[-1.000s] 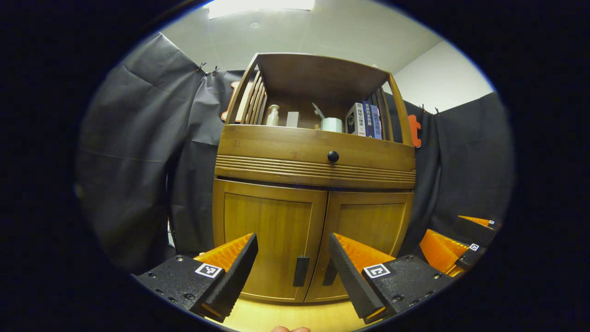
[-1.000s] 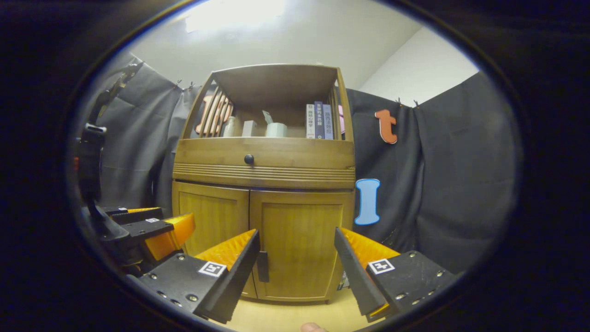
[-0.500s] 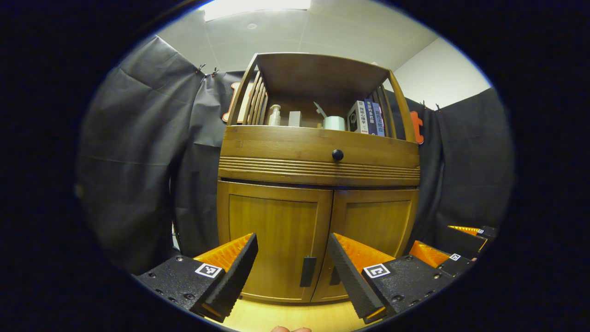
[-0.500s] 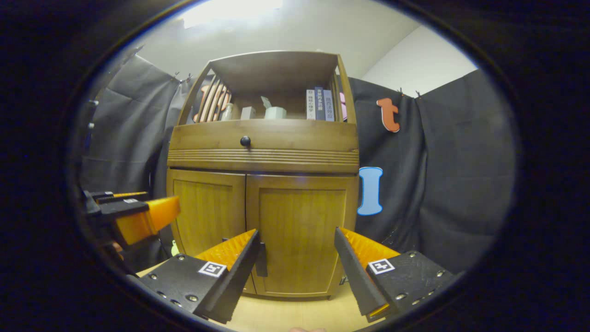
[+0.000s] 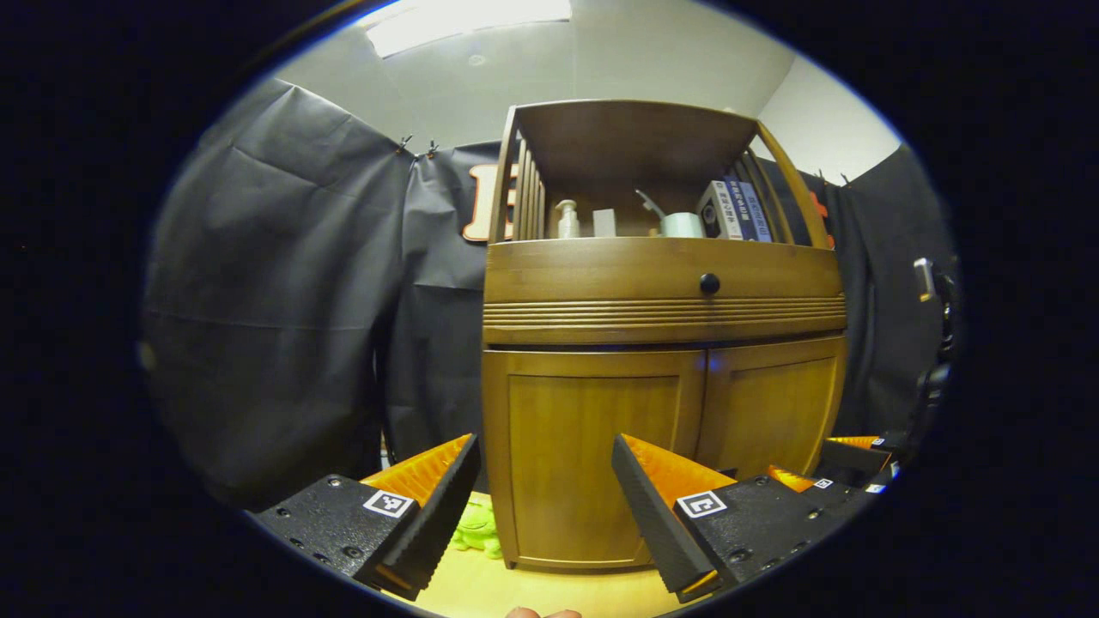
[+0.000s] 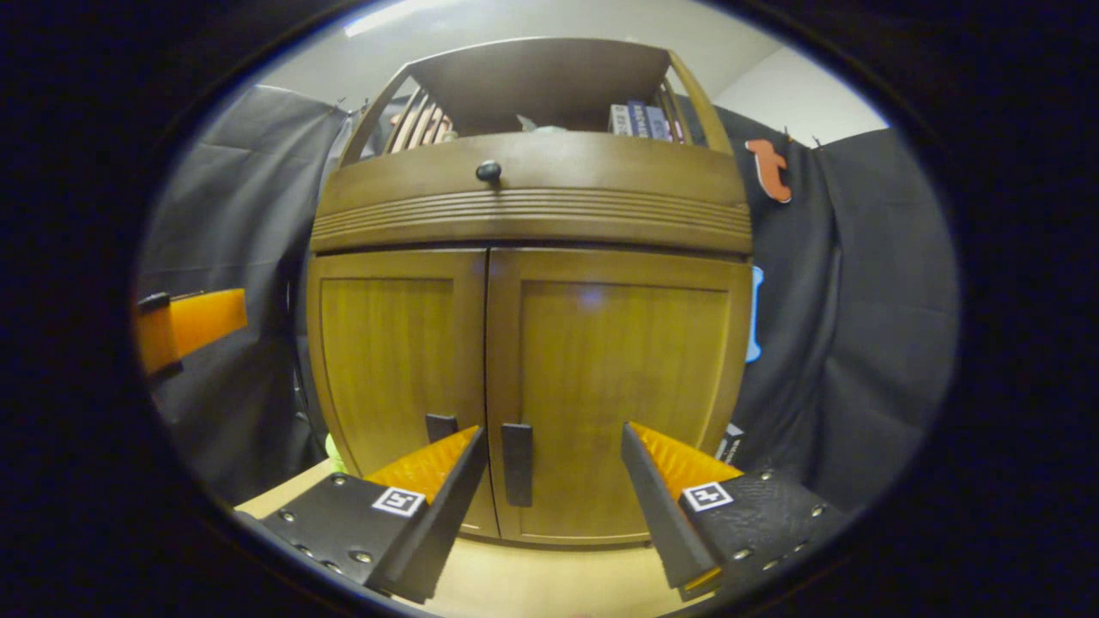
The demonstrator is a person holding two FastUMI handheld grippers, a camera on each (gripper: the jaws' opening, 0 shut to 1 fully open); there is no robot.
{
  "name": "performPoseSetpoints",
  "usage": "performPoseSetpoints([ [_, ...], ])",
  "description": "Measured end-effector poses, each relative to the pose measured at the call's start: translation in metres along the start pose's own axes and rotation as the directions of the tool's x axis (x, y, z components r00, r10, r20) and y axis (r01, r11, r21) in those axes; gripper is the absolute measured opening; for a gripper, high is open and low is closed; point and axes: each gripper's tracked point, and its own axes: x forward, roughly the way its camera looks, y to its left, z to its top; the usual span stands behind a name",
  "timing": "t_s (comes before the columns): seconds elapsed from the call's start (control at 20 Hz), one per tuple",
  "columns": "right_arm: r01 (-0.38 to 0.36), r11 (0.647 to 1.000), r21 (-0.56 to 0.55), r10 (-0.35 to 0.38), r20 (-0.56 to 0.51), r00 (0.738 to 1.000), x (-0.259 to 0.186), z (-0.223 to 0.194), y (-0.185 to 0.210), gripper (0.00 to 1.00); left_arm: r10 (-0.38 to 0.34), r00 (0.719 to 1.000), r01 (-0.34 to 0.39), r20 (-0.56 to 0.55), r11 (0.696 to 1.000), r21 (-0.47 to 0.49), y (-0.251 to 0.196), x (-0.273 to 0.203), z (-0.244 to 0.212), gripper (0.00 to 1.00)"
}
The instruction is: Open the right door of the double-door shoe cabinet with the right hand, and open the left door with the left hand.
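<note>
The right gripper (image 6: 554, 468) hangs spread and empty before the closed shoe cabinet (image 6: 528, 378) on the wooden counter (image 6: 549, 584), the right door's black handle (image 6: 516, 463) just inside its left finger, at about 11 o'clock of the gap. To do the step well, it should likely ease forward and a little leftward so both fingers straddle that handle, pinch squarely, then pull along the door's arc rather than straight back. The left gripper (image 5: 545, 489), also spread and empty, faces the left door (image 5: 592, 455); the left handle (image 6: 441, 427) sits just beside the right one, so a stray finger could catch it
</note>
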Motion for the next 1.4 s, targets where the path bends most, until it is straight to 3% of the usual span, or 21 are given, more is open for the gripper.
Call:
performPoseSetpoints([
  [0.05,-0.008,1.0,-0.001,0.008,-0.018,1.0,0.01,-0.006,0.005,0.78,0.016,1.0,-0.016,-0.005,1.0,-0.001,0.007,0.001,-0.002,0.92],
  [0.2,-0.022,1.0,-0.005,0.021,-0.059,0.998,0.031,-0.02,0.017,0.76,0.055,0.998,-0.055,-0.013,0.999,0.002,0.023,0.007,-0.005,0.96],
  [0.25,-0.021,1.0,-0.007,0.021,-0.072,0.997,0.037,-0.025,0.021,0.76,0.067,0.998,-0.067,-0.014,0.998,0.003,0.029,0.008,-0.006,0.92],
  [0.45,-0.018,0.999,0.028,0.022,-0.154,0.988,0.062,-0.056,0.029,0.61,0.109,0.994,-0.109,-0.013,0.994,0.006,0.046,0.013,-0.008,0.92],
  [0.55,-0.011,0.999,0.046,0.02,-0.196,0.98,0.072,-0.071,0.028,0.65,0.119,0.993,-0.119,-0.018,0.993,0.002,0.05,0.014,-0.01,0.92],
  [0.7,-0.005,0.999,0.039,0.014,-0.226,0.974,0.089,-0.085,0.03,0.58,0.123,0.992,-0.123,-0.035,0.992,-0.004,0.054,0.013,-0.015,0.92],
  [0.75,0.005,0.999,0.032,0.003,-0.223,0.975,0.093,-0.08,0.029,0.36,0.123,0.992,-0.123,-0.038,0.992,-0.006,0.055,0.013,-0.016,0.92],
  [0.85,0.008,1.0,0.028,-0.001,-0.223,0.975,0.096,-0.084,0.03,0.37,0.122,0.992,-0.123,-0.042,0.992,-0.01,0.056,0.013,-0.016,0.92],
  [0.95,0.019,0.999,0.03,-0.011,-0.221,0.975,0.094,-0.082,0.031,0.3,0.118,0.992,-0.119,-0.045,0.993,-0.013,0.055,0.012,-0.017,0.92],
  [1.4,0.041,0.998,0.045,-0.031,-0.198,0.98,0.088,-0.077,0.03,0.3,0.08,0.996,-0.081,-0.044,0.997,-0.017,0.045,0.006,-0.013,0.92],
])
